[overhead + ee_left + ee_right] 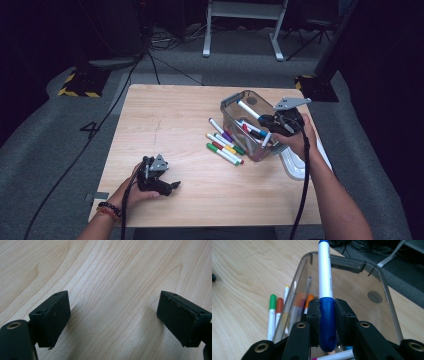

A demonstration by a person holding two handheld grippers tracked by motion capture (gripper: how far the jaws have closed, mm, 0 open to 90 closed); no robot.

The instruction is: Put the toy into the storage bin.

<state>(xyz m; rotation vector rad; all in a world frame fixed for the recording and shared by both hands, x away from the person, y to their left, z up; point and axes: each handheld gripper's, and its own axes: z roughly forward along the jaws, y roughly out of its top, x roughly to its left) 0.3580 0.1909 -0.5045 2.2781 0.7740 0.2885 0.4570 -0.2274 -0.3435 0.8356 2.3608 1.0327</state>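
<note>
The right claw (pixel 327 322) is clamped on the blue cap end of a white marker (pixel 325 272), its barrel pointing out over the open top of the clear bin (pixel 235 104). In the high view that bin sits at about two o'clock on the tabletop (pixel 165 120), with several markers already lying inside it. So the gathering looks partly done — one marker in hand, ready to go in.

Left to do: a row of loose markers (pixel 225 147) lies on the wood just beside the bin, on its eight o'clock side — green, red, yellow, purple and white-barrelled ones among them.

The left claw (pixel 175 185) rests at seven o'clock, well apart from all that; its pads (pixel 56 317) stand spread with bare wood between them, gripping nothing.

Hard to make out: the count inside the bin, since the right hand (pixel 295 137) and the tinted wall blur it. A white object (pixel 295 167) at the tabletop's right edge is half covered by the forearm; it may be the lid, but I cannot tell.
</note>
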